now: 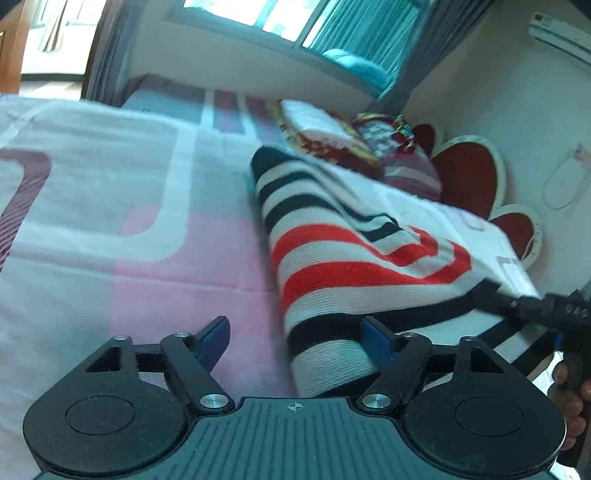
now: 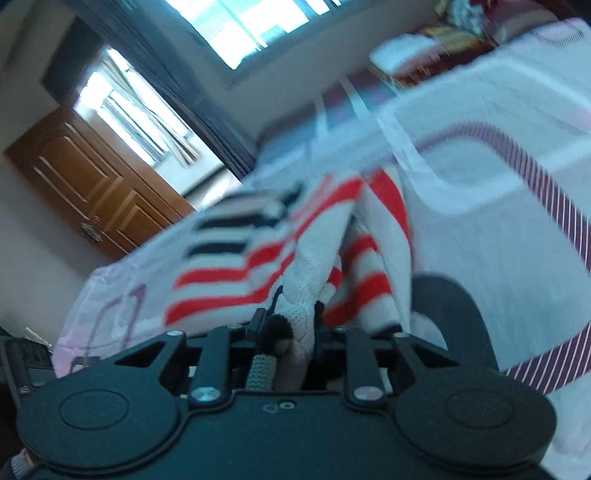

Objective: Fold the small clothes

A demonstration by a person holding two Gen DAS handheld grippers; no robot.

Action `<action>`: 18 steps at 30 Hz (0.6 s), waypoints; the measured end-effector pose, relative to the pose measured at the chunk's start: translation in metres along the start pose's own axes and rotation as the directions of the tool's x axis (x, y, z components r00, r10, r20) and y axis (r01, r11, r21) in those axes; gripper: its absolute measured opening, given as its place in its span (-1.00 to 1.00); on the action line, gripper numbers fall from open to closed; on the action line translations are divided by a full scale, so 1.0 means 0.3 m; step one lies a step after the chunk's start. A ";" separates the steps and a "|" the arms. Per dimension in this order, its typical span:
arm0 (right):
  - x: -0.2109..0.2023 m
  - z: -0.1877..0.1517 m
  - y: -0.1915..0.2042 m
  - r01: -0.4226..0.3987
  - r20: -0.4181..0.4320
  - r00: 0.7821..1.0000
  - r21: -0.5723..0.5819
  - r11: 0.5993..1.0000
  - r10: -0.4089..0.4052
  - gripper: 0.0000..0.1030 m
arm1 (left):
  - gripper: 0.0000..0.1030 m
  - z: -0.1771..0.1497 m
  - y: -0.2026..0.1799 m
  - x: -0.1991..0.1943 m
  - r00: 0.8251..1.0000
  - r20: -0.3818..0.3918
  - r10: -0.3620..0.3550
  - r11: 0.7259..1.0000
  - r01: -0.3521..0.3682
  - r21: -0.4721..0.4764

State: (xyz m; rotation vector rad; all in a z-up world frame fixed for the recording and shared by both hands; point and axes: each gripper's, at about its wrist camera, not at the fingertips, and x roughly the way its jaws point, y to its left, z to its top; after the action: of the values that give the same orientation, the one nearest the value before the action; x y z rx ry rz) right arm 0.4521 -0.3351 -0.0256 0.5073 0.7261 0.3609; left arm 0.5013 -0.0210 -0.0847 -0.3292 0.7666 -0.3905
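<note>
Two hand-held grippers work one striped knit sweater (image 1: 332, 258) lying on a bed (image 1: 147, 258) with a pink-and-white patterned cover. Nearest, the left hand-held gripper (image 1: 295, 336) stands wide apart with its blue pads (image 1: 216, 338) pressing nothing, the sweater's near hem lying between them; the right hand-held gripper (image 2: 290, 325) is clamped narrow on a bunched fold of white, red and black knit, lifting that edge off the bed cover. Beyond the sweater lie folded bedding (image 1: 325, 136) and a red petal-shaped cushion (image 1: 469, 173) by the wall, then a curtained window (image 1: 280, 18), and a brown wooden door (image 2: 96, 181).
</note>
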 end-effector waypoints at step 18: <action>0.026 -0.033 -0.099 0.057 -0.073 0.996 0.042 0.997 -0.054 -0.42 | 0.54 0.021 -0.063 -0.004 0.996 -0.051 0.071 0.994 -0.067 0.088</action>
State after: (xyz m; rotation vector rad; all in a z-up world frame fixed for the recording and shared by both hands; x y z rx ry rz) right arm 0.4546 -0.3526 -0.0525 0.5171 0.8181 0.3127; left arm 0.5009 -0.0361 -0.0717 -0.2115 0.8095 -0.3673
